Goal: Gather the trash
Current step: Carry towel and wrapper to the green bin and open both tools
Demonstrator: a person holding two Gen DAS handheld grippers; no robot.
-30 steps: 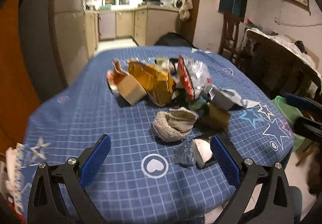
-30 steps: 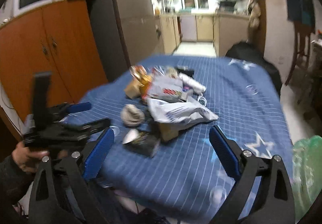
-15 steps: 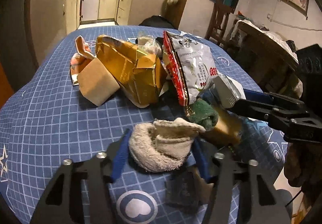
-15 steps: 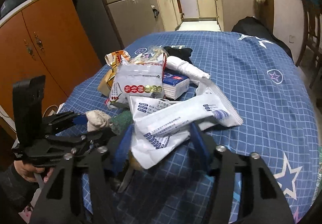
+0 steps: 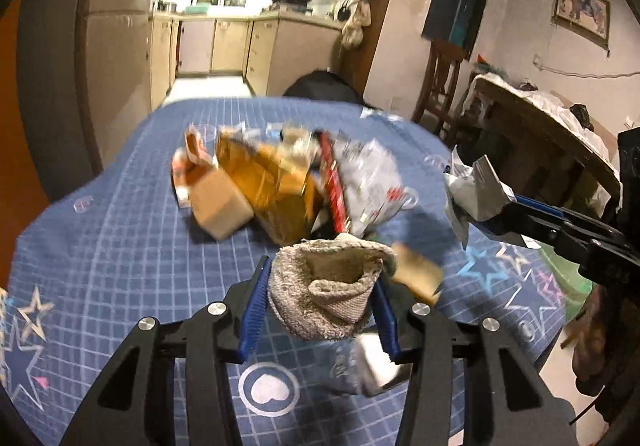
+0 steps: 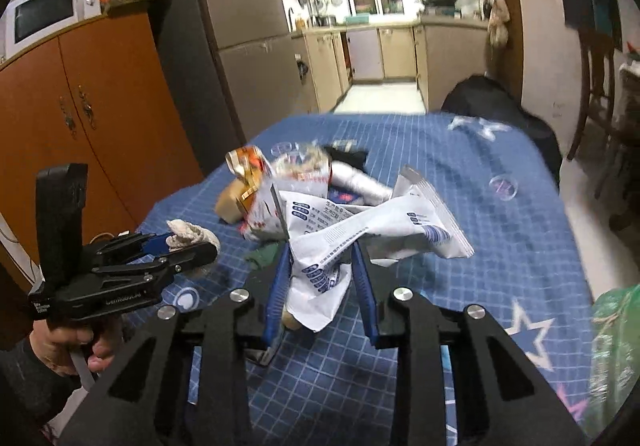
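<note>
The pick-up step looks just completed on both sides: each gripper has a piece of trash and appears to be lifting it off the desk (image 5: pixel 120 246). The likely next move is to carry both pieces to a bin or bag; a green plastic bag (image 6: pixel 616 346) shows at the lower right edge of the right wrist view and may be the target, so each load would need to stay pinched until it is over the opening.

Nearest in the left wrist view, the left gripper (image 5: pixel 320 310) has just been closing, and its blue fingers (image 5: pixel 252 310) now pinch a crumpled beige cloth (image 5: pixel 332 294) low in the centre of the frame. The cloth fills the gap between them.

In the right wrist view, the right gripper (image 6: pixel 322 286) has also just been closing. It pinches the lower end of a white printed wrapper (image 6: pixel 360 234), which fans out above and to the right of the fingers.

Farther back, mid-frame, the remaining pile (image 5: pixel 280 181) of boxes and packets lies on the blue checked cloth, still to be gathered.
</note>
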